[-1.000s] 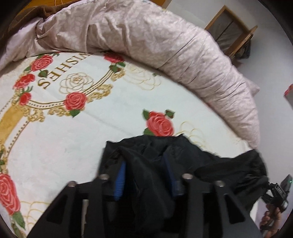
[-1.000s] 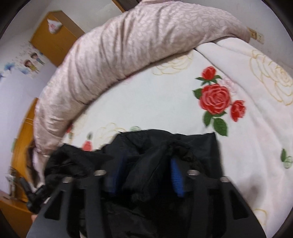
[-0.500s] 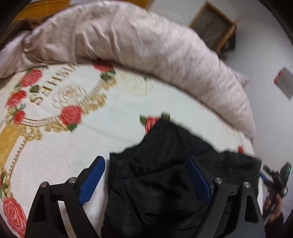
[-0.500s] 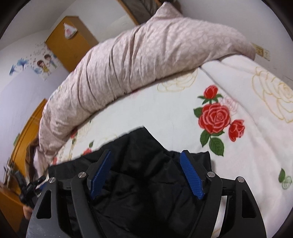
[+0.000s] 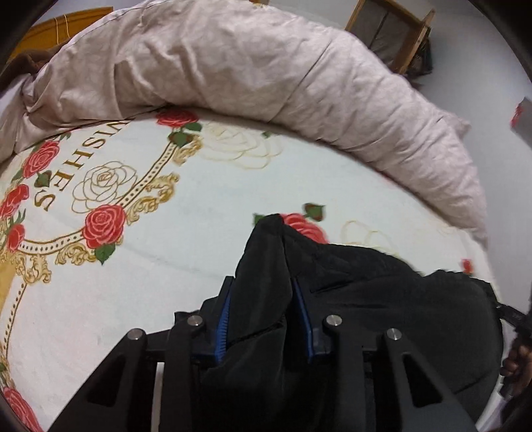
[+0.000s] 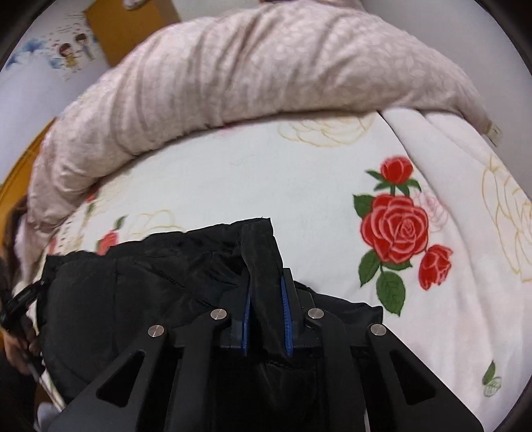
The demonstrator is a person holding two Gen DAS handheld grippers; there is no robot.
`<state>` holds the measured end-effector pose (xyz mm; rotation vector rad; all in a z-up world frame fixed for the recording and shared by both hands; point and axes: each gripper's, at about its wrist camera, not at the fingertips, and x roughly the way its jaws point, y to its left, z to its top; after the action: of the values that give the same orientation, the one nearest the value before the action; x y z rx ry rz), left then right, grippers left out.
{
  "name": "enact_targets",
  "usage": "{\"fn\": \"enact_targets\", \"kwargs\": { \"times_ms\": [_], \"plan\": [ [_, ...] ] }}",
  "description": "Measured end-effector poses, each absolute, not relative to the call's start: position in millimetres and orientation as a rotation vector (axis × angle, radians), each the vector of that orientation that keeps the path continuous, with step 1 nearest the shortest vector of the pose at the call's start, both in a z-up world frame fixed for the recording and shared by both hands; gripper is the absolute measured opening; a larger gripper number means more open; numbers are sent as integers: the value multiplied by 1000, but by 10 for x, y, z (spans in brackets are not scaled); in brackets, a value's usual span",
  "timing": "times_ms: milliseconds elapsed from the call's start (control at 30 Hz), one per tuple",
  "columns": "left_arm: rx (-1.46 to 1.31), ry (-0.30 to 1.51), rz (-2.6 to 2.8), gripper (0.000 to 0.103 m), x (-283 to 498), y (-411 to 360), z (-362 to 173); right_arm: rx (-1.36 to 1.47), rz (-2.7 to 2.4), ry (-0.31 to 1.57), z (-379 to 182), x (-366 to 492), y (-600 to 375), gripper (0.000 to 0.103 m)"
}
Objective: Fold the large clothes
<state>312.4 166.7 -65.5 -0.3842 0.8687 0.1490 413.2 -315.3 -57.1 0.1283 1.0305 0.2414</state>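
A black jacket (image 5: 382, 299) lies bunched on the bed, in the lower middle and lower right of the left wrist view and the lower left and centre of the right wrist view. Its long axis runs roughly side to side across both frames, between the two sets of tongs. At each end a pinched fold rises into a narrow ridge that points toward the top of the frame.

The left tongs (image 5: 262, 319) are pressed together on one thick fold of the jacket, the blue pads (image 5: 224, 319) flat against the cloth on both sides. The right tongs (image 6: 266, 319) likewise pinch a narrower strip of the jacket (image 6: 149, 285), their blue pads close together with only the cloth between.

The bed is covered by a white blanket (image 5: 206, 212) printed with red roses, gold scrollwork and lettering at the left of the left wrist view; in the right wrist view a large red rose sits on the blanket (image 6: 266, 172) at the right of the frame. A crumpled pinkish quilt (image 5: 249, 66) arcs across the top of both frames, lying on the blanket's far side (image 6: 266, 66). Behind it are pale walls, a wooden frame (image 5: 392, 30) at the upper right of the left wrist view, and an orange wardrobe (image 6: 133, 26) beside cartoon wall stickers (image 6: 71, 50) at the upper left of the right wrist view.
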Motion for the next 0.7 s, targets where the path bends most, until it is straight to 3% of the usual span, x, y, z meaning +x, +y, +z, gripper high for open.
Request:
{"fn": "enact_targets", "kwargs": {
  "times_ms": [300,500,600,700],
  "plan": [
    [-338,842,231,41,3205,1592,-999,-33,168,1046,-1124,4273,-2850,19],
    [-306,873,280,52,3317,1561,-1014,-61,135,1035,-1130,4293,-2828,22],
    [-311,879,286,55,3277,1622,-818,-35,119,998,-860,4192,-2916,28],
    [-316,841,303,64,3147,1715,-535,-12,126,924,-531,4004,-2990,45]
  ]
}}
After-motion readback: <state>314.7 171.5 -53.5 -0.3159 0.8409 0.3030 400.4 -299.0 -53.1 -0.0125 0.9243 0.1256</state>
